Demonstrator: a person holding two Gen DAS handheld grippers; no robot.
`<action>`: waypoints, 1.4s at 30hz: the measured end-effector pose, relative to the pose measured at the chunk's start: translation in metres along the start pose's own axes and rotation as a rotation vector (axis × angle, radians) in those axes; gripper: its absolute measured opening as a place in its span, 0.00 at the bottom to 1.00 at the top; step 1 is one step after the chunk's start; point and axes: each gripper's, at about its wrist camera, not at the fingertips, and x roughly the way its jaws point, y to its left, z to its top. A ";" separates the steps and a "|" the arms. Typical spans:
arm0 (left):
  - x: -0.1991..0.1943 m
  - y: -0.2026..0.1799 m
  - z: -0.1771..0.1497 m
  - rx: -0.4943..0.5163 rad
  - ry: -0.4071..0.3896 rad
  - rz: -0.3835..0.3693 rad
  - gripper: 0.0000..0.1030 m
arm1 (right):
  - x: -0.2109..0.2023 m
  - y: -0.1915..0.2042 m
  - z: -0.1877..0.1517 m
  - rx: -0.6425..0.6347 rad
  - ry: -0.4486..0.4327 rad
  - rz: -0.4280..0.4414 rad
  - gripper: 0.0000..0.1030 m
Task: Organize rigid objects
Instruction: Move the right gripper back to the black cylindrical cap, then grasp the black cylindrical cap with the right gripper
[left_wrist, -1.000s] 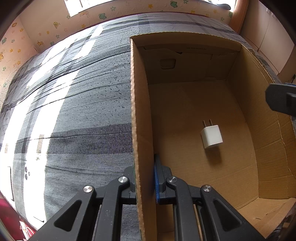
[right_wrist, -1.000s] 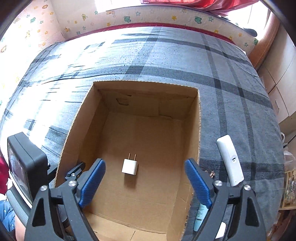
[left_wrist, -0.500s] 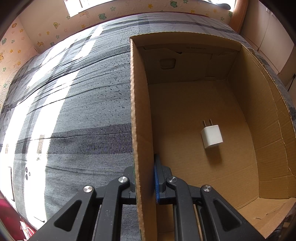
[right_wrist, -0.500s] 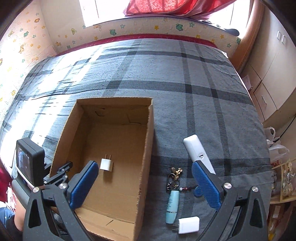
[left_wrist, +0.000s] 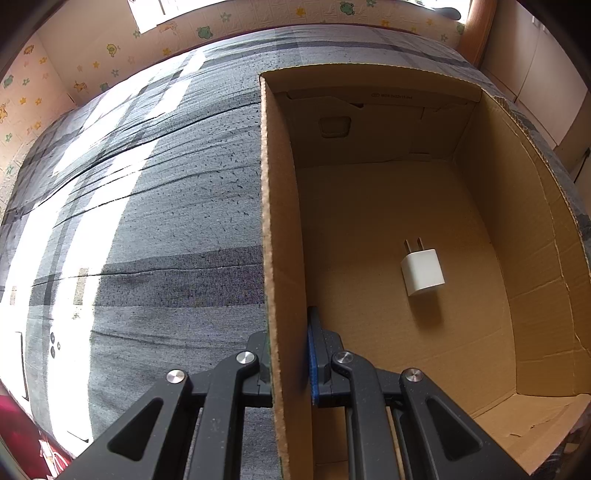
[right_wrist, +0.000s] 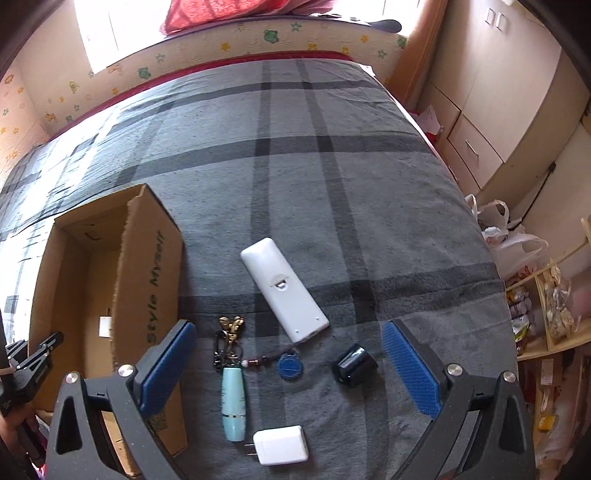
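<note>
Open cardboard box (left_wrist: 498, 206) sits on the bed, one small white charger (left_wrist: 422, 271) lying flat inside, prongs pointing toward the far wall. Beside the box: white remote (right_wrist: 284, 290) (face down), keyring with teal tube (right_wrist: 233, 400), blue tag (right_wrist: 290, 365), black cap (right_wrist: 354, 365), second white charger (right_wrist: 281, 444).

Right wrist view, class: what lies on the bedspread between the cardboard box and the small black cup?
A keychain bundle lies there: gold clasp, pale blue tube and round blue tag, between the cardboard box and the black cup, shown in the right wrist view.
</note>
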 end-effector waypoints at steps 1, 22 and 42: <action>0.000 0.000 0.000 0.000 0.000 0.000 0.12 | 0.005 -0.007 -0.002 0.014 0.007 -0.006 1.00; 0.000 -0.003 -0.003 0.008 -0.001 0.011 0.12 | 0.110 -0.074 -0.043 0.172 0.181 -0.040 0.92; -0.001 -0.009 0.000 0.009 -0.001 0.013 0.12 | 0.099 -0.055 -0.043 0.144 0.198 -0.029 0.51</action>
